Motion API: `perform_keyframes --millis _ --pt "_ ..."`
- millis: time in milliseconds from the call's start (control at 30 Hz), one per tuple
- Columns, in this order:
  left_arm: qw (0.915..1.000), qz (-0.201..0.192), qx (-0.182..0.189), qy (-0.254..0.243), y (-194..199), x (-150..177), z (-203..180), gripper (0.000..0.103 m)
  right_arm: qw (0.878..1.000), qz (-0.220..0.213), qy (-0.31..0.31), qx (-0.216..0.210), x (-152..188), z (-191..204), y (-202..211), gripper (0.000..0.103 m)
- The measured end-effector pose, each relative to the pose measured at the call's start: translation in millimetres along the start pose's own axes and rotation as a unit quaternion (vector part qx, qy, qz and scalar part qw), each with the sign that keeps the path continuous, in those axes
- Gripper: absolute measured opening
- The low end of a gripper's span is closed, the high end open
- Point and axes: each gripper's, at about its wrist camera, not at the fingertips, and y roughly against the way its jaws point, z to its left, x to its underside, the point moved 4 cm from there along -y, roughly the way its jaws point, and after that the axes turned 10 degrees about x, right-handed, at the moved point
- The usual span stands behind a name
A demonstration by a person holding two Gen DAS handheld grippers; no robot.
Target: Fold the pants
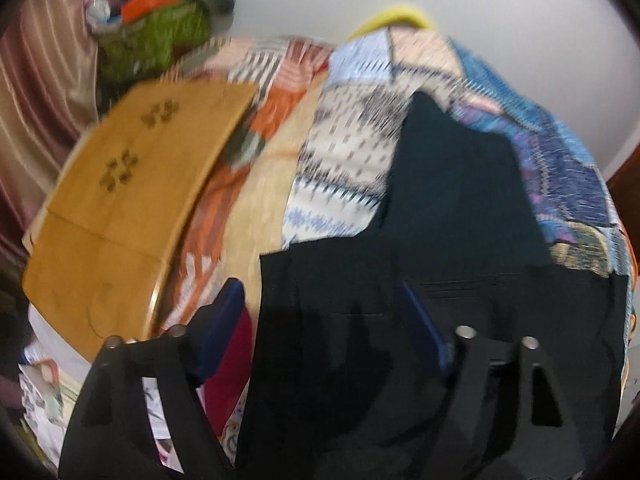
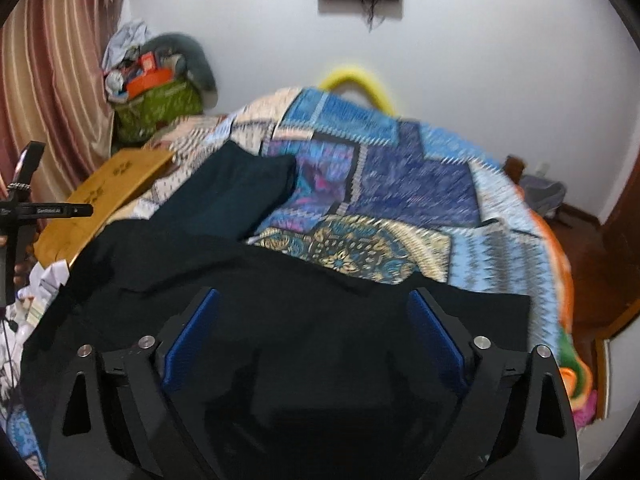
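- Left wrist view: the pants [image 1: 452,208] are seen spread dark over the patchwork quilt [image 1: 344,148] of the bed, one leg running away toward the wall, the wide waist end lying near and under the left gripper [image 1: 320,332]; the jaws are held apart, blue pads [image 1: 224,320] on either side of the near left edge of the cloth, nothing being pinched yet so far as the blur allows; the gripper is tilted steeply down, probably so that this edge can be taken for a fold; a wooden board [image 1: 132,184] is seen lying on the bed to the left, well clear of the pants, and a heaped green bag [image 1: 156,36] stands in the corner by the curtain [image 1: 44,92].

- Right wrist view: the right gripper [image 2: 314,336] is held over the near, broad part of the pants [image 2: 280,280], its fingers released and spread wide, cloth being seen between the pads [image 2: 192,332] but not clenched; the leg is laid out up the quilt [image 2: 400,184] to the left of centre; the two grippers seem set at opposite sides of the waist so that the cloth can be lifted evenly; the fold is judged not yet begun; creasing of the slack cloth may be a risk.
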Motion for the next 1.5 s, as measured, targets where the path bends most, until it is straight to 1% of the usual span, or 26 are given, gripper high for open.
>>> perform_keyframes --millis 67,167,267,367,467,500,533,600,633,667,700,767,800,867,933,1033,1200,1300,1433,1500 --pt "0.9997 0.022 0.005 0.005 -22.9 1.5 5.5 0.072 1.0 0.013 0.01 -0.009 -2.9 -0.2 -17.5 0.089" --pt "0.9988 0.048 -0.004 0.001 -48.5 3.5 8.7 0.069 0.999 0.032 0.023 -0.028 -9.5 2.5 -42.2 0.089" --pt "0.9975 0.068 -0.007 0.016 -65.5 1.8 16.9 0.067 0.997 0.05 0.042 -0.048 -15.1 8.0 -58.8 0.089" --pt "0.9969 0.07 0.002 0.034 -76.1 -4.3 25.1 0.067 0.994 0.067 0.061 -0.064 -20.9 16.1 -73.3 0.089" --pt "0.997 0.069 0.006 0.036 -79.7 -9.3 27.6 0.066 0.991 0.09 0.071 -0.072 -21.8 22.3 -89.0 0.088" --pt "0.9971 0.067 0.006 0.036 -79.9 -9.9 28.0 0.06 0.99 0.096 0.076 -0.073 -20.3 24.6 -92.9 0.085" --pt "0.9972 0.066 0.004 0.034 -79.8 -10.3 28.1 0.049 0.989 0.099 0.09 -0.067 -17.0 28.9 -95.6 0.079" --pt "0.9976 0.064 -0.002 0.028 -76.9 -10.1 28.0 0.041 0.988 0.095 0.112 -0.055 -13.7 35.8 -98.6 0.075" --pt "0.9979 0.061 -0.003 0.024 -73.9 -9.6 27.8 0.035 0.987 0.092 0.118 -0.052 -10.8 38.4 -97.3 0.07" --pt "0.9981 0.058 -0.004 0.021 -71.6 -9.4 26.7 0.032 0.987 0.091 0.121 -0.05 -10.7 39.4 -98.0 0.062" --pt "0.9984 0.054 -0.001 0.017 -68.3 -9.2 25.1 0.027 0.987 0.091 0.123 -0.05 -9.0 41.8 -96.7 0.057" --pt "0.999 0.044 -0.006 0.009 -61.2 -9.2 19.7 0.023 0.987 0.092 0.125 -0.041 -8.5 44.0 -95.8 0.034" --pt "0.9992 0.037 -0.011 0.001 -56.0 -8.5 16.2 0.021 0.987 0.094 0.124 -0.037 -8.0 44.2 -95.1 0.029" --pt "0.9992 0.028 -0.023 -0.015 -48.0 -7.5 10.5 0.018 0.988 0.1 0.112 -0.041 -8.8 43.0 -94.6 0.011" --pt "0.9991 0.019 -0.027 -0.025 -37.8 -7.3 7.0 0.018 0.989 0.102 0.095 -0.048 -8.7 40.6 -90.3 0.009" --pt "0.9987 0.005 -0.027 -0.043 -16.8 -6.8 2.0 0.018 0.991 0.088 0.094 -0.042 -6.3 42.7 -76.5 0.007" --pt "0.9972 -0.022 -0.018 -0.069 23.3 -7.7 -12.6 0.017 0.994 0.053 0.085 -0.031 -12.2 40.7 -43.9 0.006" --pt "0.9955 -0.043 -0.014 -0.083 48.8 -5.2 -23.8 0.015 0.997 0.033 0.069 -0.032 -18.4 36.0 -19.7 0.006" --pt "0.9922 -0.094 0.003 -0.083 90.0 5.2 -26.5 0.015 0.998 0.015 0.048 -0.041 -14.9 32.4 14.2 0.006" --pt "0.9911 -0.108 0.012 -0.076 106.3 13.3 -24.8 0.015 0.998 0.003 0.042 -0.046 -7.5 34.1 34.5 0.006"
